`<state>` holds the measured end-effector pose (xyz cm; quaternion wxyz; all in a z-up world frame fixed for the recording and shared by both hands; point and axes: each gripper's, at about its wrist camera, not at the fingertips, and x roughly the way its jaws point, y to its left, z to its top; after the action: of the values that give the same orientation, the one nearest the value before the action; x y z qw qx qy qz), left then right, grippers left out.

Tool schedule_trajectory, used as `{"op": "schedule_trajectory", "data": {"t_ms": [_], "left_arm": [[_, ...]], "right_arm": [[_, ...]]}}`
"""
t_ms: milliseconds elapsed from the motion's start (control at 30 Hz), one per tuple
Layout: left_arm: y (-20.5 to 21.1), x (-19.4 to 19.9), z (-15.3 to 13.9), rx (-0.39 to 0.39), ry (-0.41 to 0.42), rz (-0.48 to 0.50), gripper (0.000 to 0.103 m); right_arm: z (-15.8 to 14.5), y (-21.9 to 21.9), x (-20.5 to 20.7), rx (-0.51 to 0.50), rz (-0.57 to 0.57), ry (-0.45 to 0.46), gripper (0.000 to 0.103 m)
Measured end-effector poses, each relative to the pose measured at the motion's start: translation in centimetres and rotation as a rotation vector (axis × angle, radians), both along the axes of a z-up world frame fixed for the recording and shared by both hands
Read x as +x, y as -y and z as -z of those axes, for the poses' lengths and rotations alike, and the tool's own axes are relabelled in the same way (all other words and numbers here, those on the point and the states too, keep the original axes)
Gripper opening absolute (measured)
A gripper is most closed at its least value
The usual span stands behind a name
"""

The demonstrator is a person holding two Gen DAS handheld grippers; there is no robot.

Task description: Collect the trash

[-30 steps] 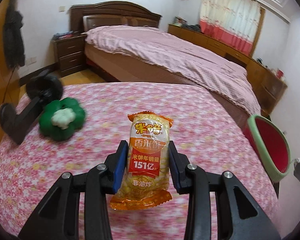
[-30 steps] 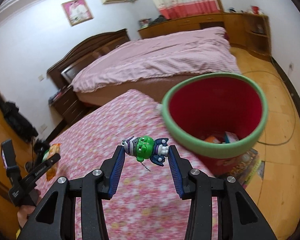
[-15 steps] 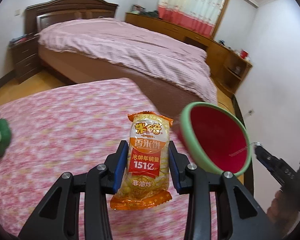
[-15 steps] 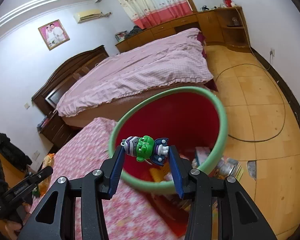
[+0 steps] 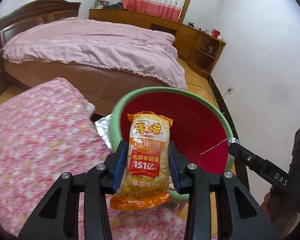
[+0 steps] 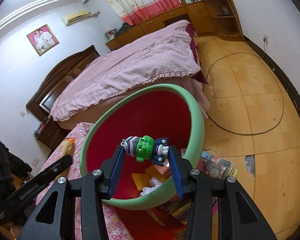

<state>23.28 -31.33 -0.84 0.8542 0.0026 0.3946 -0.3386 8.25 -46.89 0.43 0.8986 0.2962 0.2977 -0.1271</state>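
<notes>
The left gripper (image 5: 148, 164) clamps the snack packet (image 5: 146, 160) and the right gripper (image 6: 146, 160) clamps a green figurine (image 6: 144, 149), both at the red bin (image 6: 192, 104). If either releases near the rim, its item may fall outside.

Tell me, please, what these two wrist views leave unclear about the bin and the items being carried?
- Left wrist view: the bin floor is hidden behind the snack packet and left gripper.
- Right wrist view: the bin's contents are partly covered by the toy figure and right gripper.
- Left wrist view: the flowered cloth is blurred.
</notes>
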Motion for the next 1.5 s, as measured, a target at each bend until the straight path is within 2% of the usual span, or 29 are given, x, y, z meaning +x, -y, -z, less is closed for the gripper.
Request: {"op": "schedule_trajectory", "data": {"t_ms": [167,233,300,600,633,700,833,900,1067,1167,1500], "left_arm": [[0.6,0.5,0.9,0.009,-0.041,0.0,0.043],[0.5,0.2,0.7,0.004,-0.029,0.002,0.051],[0.3,-0.1,0.6,0.012,-0.016,-0.003,0.054],[-1.6,-0.9,0.3,0.014,-0.049,-0.028,0.054],[-2.0,-1.1,0.1,0.012,-0.051,-0.03,0.054],[-2.9,-1.6,-0.2,0.006,-0.054,-0.032,0.054],[-4.5,-2.6,-0.9,0.014,-0.045,-0.052,0.054],[-5.5,-3.2,-1.2,0.011,-0.041,-0.064,0.054],[-8.5,-4.8,-2.2,0.011,-0.031,-0.092,0.054],[-10.3,-5.7,-2.6,0.023,-0.025,-0.12,0.054],[-16.9,-9.2,-4.2,0.049,0.013,-0.246,0.054]], "right_arm": [[0.3,0.3,0.1,0.002,-0.009,-0.001,0.045],[0.3,0.3,0.3,0.0,-0.013,-0.003,0.045],[0.3,0.3,0.5,0.007,-0.014,-0.005,0.045],[0.4,0.0,1.5,0.029,-0.033,-0.02,0.047],[0.3,-0.2,1.5,0.029,-0.033,-0.022,0.048],[0.2,-0.5,1.5,0.022,-0.029,-0.034,0.056],[-0.2,-1.7,1.1,0.018,-0.055,-0.045,0.061],[-0.5,-2.5,0.8,0.012,-0.062,-0.046,0.067],[-1.8,-4.9,-0.4,-0.006,-0.098,-0.044,0.069],[-2.6,-6.4,-1.2,-0.025,-0.114,-0.034,0.077],[-4.5,-12.0,-4.5,-0.122,-0.158,-0.005,0.079]]}}
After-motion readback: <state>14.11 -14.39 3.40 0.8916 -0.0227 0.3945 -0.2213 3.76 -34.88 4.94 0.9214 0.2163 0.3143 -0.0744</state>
